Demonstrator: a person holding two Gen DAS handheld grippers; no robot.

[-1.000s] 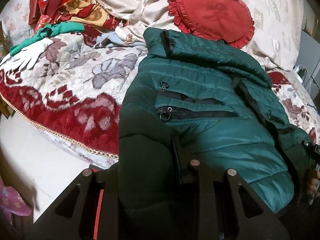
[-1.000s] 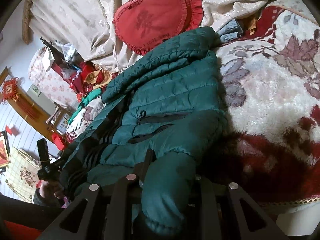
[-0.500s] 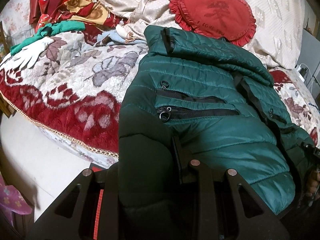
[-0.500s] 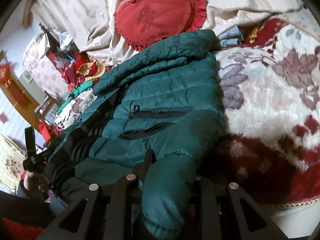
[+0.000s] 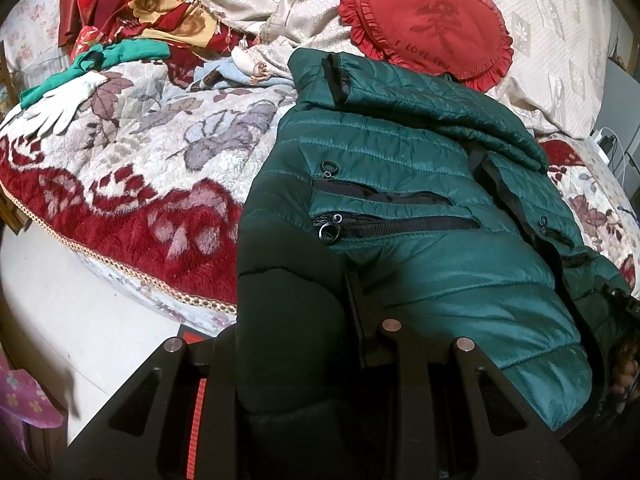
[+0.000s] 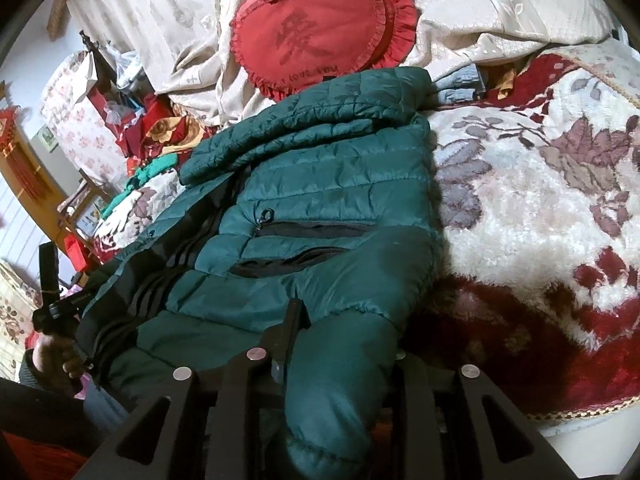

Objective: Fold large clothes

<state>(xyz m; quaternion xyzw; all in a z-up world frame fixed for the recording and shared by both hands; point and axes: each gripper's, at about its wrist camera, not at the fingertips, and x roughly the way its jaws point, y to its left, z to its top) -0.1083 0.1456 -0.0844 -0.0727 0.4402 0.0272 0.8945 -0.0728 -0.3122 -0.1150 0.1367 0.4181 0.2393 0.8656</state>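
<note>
gripping a puffy quilted green jacket [image 5: 420,208], both claws bunch slick fabric.

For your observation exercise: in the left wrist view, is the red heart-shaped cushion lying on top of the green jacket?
No. The red heart-shaped cushion lies on the cream bedspread beyond the green puffer jacket, whose hood overlaps its lower edge.

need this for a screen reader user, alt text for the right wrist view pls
A dark green puffer jacket lies spread on a floral red and white blanket, its near sleeve between the fingers of the right gripper, whose jaws are opening. Behind the jacket sits a red heart-shaped frilled cushion on cream bedding.
</note>
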